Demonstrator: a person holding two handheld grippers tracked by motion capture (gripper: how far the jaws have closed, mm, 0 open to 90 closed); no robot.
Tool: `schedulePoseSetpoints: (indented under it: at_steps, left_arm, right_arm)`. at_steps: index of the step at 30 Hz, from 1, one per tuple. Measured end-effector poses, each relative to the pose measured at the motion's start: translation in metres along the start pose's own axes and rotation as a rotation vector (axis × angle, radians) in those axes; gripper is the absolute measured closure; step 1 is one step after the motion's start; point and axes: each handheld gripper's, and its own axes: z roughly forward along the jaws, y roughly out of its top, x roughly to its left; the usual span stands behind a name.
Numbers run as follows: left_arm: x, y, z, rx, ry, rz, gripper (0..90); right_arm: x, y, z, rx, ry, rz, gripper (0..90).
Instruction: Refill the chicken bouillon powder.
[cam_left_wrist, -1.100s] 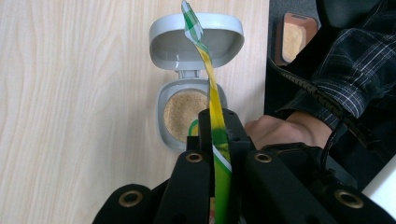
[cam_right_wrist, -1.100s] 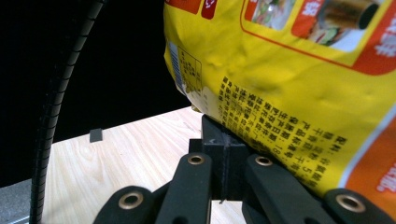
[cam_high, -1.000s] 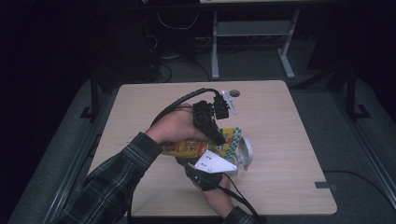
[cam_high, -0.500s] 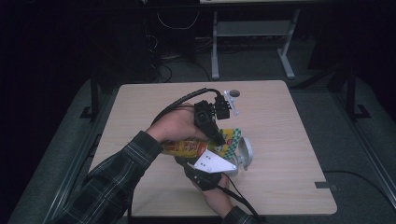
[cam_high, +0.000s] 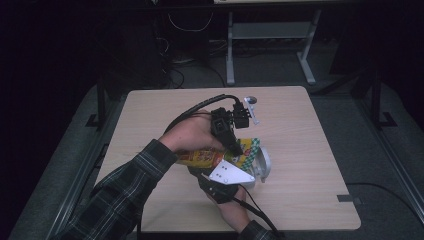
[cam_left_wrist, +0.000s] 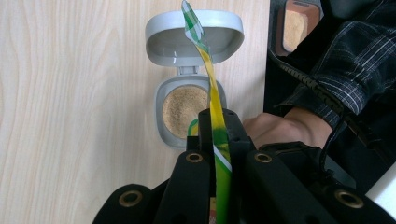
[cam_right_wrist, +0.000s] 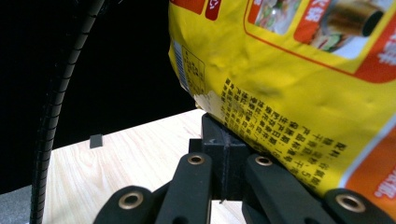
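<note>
Powder (cam_left_wrist: 184, 109) fills the open grey box (cam_left_wrist: 161, 100) below the yellow packet (cam_left_wrist: 215, 126), clamped by both grippers.

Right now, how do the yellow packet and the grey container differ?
The packet is yellow and printed; the container is plain grey. The packet is held off the table, clamped in the left hand-held gripper and the right hand-held gripper; the container rests on the table. The container's lid is flipped open, showing brown powder; whether the packet is open I cannot tell.
</note>
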Motion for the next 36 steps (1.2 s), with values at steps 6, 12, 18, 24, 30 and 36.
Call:
schedulePoseSetpoints:
  at_steps: [6,12,18,24,30,36]
  left_arm:
    - [-0.0005,-0.0001,-0.0001,0.004,-0.002,-0.002,89.8]
    - [-0.0007,-0.0003,-0.0003,0.007,-0.003,-0.002,89.8]
    - [-0.0009,0.0005,-0.0004,0.008,-0.003,-0.003,89.8]
    - [-0.0006,0.001,-0.0006,0.01,-0.002,0.0,89.8]
    - [-0.0009,0.0025,-0.0011,0.011,0.001,0.0,89.8]
    - [-0.0012,0.0035,-0.0017,0.011,0.002,0.001,89.8]
  right_arm:
    - [0.0005,0.0001,0.0,-0.001,0.005,-0.002,90.0]
    - [0.0011,0.0005,0.0,-0.002,0.009,-0.006,90.0]
    - [0.0008,0.0008,-0.0003,-0.003,0.011,-0.005,90.0]
    - [0.0008,0.0011,-0.0007,-0.003,0.011,-0.004,90.0]
    - [0.0,0.0016,-0.0011,-0.008,0.006,-0.009,90.0]
    - [-0.0008,0.0023,-0.0015,-0.011,0.004,-0.01,90.0]
